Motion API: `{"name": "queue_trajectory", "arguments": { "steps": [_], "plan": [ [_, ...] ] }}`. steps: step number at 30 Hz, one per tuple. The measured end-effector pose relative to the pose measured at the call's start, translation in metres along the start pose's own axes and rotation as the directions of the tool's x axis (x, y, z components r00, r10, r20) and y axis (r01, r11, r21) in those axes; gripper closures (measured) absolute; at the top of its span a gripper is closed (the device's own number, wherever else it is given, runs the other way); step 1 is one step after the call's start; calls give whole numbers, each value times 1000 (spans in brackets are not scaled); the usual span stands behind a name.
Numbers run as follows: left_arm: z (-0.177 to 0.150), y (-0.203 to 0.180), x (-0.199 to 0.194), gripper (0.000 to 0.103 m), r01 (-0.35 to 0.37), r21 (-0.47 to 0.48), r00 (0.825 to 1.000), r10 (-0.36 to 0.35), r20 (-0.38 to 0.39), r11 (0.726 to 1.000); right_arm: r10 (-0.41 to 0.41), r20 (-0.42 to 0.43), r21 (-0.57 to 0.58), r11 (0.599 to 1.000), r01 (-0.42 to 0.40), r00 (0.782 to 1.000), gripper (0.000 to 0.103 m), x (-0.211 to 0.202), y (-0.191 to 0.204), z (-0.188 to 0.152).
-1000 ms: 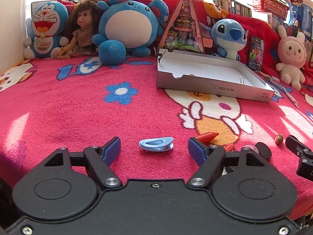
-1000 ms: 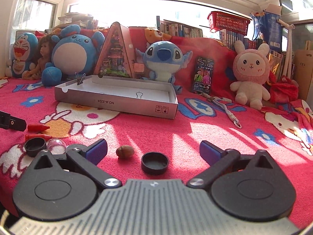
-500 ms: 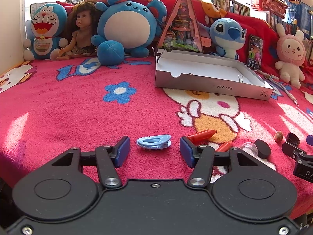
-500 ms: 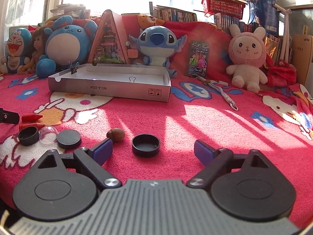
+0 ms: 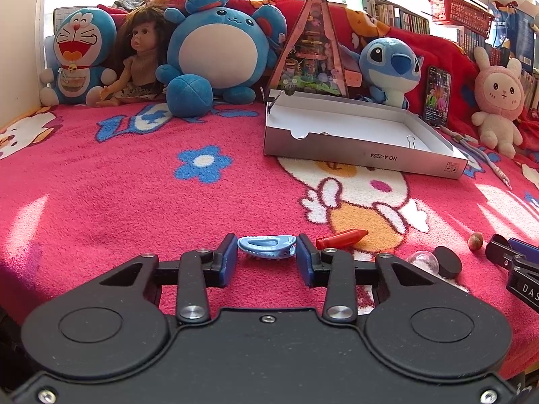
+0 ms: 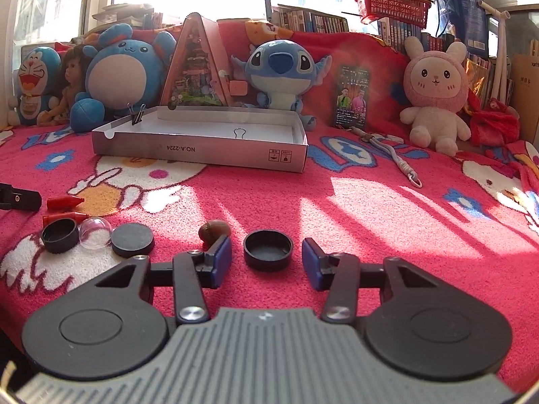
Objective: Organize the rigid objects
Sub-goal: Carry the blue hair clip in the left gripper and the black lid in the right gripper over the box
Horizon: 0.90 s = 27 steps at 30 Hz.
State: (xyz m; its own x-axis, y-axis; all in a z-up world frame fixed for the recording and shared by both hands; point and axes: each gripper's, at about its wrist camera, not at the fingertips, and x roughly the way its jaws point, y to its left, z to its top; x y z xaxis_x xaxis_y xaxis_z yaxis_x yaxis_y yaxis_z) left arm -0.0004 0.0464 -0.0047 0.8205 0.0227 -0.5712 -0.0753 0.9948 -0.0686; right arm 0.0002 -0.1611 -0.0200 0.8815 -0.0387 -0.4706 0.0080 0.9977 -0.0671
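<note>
Both hand-held grippers [image 5: 266,255] [image 6: 266,260] narrower — jaws closing.

Pink blanket [image 6: 353,208]: grey box [image 6: 202,149], black caps [image 6: 267,250], crayons [image 6: 64,202], hair clip [image 5: 266,245].

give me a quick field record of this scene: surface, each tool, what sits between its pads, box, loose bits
surface: pink blanket
left tool: closing, pads at the ends of the blue hair clip
right tool: closing, black cap between pads, gaps on both sides
box: open, a binder clip inside, another clip on its rim
loose bits: two red crayons, nut, clear dome, black disc, second cap
back row: plush toys, doll
</note>
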Motion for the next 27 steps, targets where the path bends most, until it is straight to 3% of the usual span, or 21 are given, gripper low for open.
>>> {"name": "queue_trajectory", "arguments": {
  "steps": [1,13,27],
  "plan": [
    [0,0,0,67,-2,1,1000,2,3,1000,-2,-3,2,1000,2,1000,65,0,0,0],
    [13,-3,0,67,0,29,999,-1,37,1000,-13,13,-28,1000,13,1000,66,1,4,11],
    [58,-16,23,67,84,48,995,-86,55,995,3,37,-32,999,-2,999,66,25,5,45]
  ]
}}
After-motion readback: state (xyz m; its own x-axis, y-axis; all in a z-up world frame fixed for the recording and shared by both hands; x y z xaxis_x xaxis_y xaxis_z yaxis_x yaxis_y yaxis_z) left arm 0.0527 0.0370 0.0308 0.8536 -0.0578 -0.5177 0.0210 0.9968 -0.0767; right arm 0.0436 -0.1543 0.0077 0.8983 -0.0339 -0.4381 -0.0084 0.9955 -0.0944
